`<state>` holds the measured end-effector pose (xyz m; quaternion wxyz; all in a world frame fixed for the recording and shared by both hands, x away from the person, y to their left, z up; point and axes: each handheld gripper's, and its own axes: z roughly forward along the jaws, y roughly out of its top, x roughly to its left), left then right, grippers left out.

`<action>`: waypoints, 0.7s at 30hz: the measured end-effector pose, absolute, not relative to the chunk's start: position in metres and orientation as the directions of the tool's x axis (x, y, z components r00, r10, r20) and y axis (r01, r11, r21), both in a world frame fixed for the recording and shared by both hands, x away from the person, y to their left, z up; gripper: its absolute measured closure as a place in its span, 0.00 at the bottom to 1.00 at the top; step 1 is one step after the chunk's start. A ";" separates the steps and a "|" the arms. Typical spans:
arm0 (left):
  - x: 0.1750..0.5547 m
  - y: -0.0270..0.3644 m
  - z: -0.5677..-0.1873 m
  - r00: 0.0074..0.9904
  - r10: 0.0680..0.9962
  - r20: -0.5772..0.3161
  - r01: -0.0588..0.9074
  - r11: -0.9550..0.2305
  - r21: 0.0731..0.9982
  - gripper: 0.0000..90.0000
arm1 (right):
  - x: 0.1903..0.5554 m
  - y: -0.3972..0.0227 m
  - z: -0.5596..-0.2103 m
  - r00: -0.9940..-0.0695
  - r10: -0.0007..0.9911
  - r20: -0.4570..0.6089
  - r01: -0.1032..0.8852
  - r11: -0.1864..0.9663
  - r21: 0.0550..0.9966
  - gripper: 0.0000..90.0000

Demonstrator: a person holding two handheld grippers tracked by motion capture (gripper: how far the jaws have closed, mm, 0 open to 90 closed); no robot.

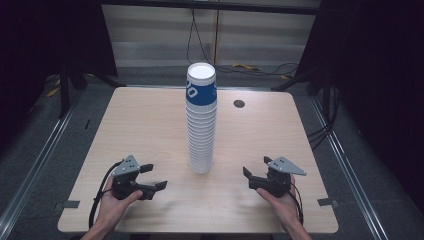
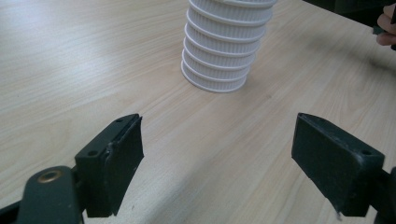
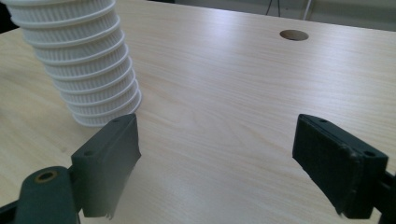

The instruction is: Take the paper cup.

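A tall stack of upside-down paper cups (image 1: 201,120) stands in the middle of the wooden table (image 1: 140,125); the top cup is blue with a white base, the rims below are white. My left gripper (image 1: 154,177) rests near the front left, open, aimed at the stack's foot (image 2: 215,60), with nothing between its jaws. My right gripper (image 1: 256,171) sits at the front right, also open and holding nothing. The stack's lower rims (image 3: 88,70) show left of its jaws. Both grippers are well apart from the cups.
A round cable hole (image 1: 239,104) lies in the table at the back right, also seen in the right gripper view (image 3: 294,35). Cables (image 1: 260,68) run on the floor behind the table. Dark curtains flank both sides.
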<state>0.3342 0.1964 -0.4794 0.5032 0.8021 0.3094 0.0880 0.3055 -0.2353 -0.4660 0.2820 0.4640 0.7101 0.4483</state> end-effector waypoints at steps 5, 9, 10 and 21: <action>0.334 0.197 -0.479 0.788 0.594 -0.162 0.404 -0.301 0.864 0.18 | 0.305 -0.236 -0.464 -0.428 0.904 0.017 0.413 0.178 0.893 0.16; 0.334 0.195 -0.479 0.784 0.601 -0.158 0.401 -0.296 0.867 0.18 | 0.303 -0.230 -0.464 -0.457 0.889 0.017 0.413 0.195 0.890 0.17; 0.333 0.195 -0.479 0.783 0.602 -0.158 0.406 -0.300 0.863 0.18 | 0.303 -0.229 -0.463 -0.470 0.883 0.018 0.414 0.202 0.888 0.17; 0.329 0.200 -0.479 0.787 0.596 -0.161 0.402 -0.297 0.866 0.18 | 0.294 -0.219 -0.438 -0.526 0.850 0.018 0.354 0.200 0.914 0.19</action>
